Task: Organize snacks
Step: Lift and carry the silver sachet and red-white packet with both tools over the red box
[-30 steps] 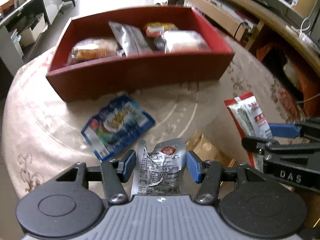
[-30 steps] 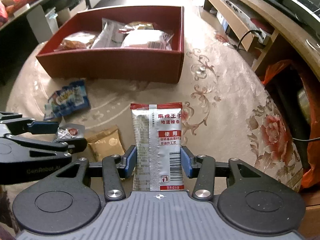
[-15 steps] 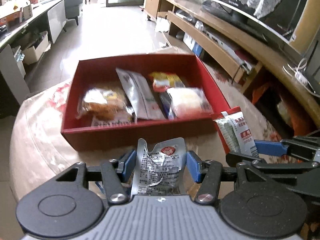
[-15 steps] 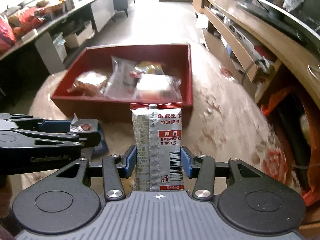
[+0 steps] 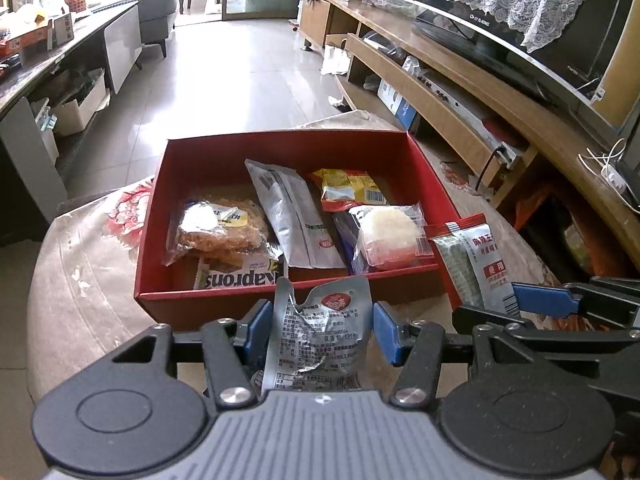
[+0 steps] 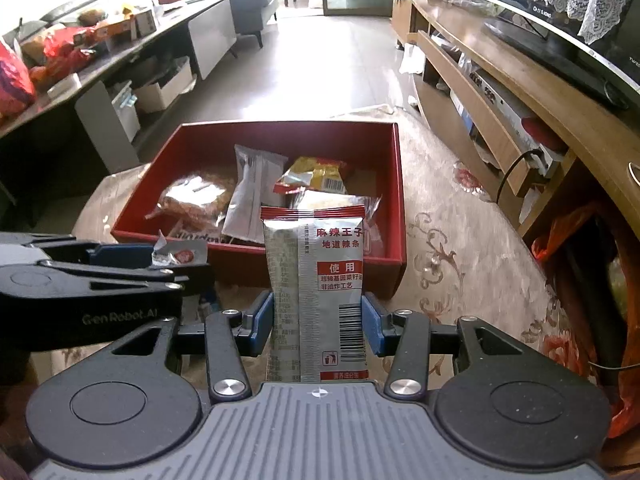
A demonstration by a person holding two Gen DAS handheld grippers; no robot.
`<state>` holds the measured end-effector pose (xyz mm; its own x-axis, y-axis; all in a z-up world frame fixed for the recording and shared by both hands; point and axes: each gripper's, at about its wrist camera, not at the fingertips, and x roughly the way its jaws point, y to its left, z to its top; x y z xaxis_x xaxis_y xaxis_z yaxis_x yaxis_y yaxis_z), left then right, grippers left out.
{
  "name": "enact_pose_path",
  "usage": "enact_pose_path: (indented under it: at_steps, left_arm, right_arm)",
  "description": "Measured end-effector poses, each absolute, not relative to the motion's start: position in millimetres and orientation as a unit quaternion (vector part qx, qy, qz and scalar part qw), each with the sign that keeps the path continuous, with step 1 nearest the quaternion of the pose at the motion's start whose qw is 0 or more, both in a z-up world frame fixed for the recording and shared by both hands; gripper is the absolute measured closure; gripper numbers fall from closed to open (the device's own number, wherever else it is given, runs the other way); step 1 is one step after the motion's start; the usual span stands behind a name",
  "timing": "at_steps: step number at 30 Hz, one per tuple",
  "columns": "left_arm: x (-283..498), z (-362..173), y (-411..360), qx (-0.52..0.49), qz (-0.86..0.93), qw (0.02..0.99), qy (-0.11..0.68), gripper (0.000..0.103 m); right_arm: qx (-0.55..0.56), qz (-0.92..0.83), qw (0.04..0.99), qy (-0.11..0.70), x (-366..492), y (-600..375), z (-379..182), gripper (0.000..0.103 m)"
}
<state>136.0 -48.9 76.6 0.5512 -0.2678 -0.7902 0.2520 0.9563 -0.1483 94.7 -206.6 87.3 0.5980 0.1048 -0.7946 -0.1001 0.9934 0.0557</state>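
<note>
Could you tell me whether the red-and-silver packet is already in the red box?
Not yet. The red-and-silver packet is clamped upright in the right gripper, on the near side of the red box.

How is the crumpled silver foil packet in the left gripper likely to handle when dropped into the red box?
The crumpled silver foil packet looks light and floppy: its creased top sags. Glossy foil may slip from the left gripper. It probably lands flat in the red box, not rolling.

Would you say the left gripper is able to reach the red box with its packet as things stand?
Probably yes: the left gripper, shut on its crumpled packet, faces the open-topped red box with nothing between; the right gripper stands off to the side.
</note>
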Motion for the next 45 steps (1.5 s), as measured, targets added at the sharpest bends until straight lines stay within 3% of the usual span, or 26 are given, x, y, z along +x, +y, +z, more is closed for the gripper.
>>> enact_pose_path:
  at_steps: [45]
  left_arm:
    - [164, 94, -53, 0.002, -0.12, 0.9, 0.419, 0.048]
  right_arm:
    - [0.014, 0.046, 0.903, 0.427, 123, -206, 100, 0.049]
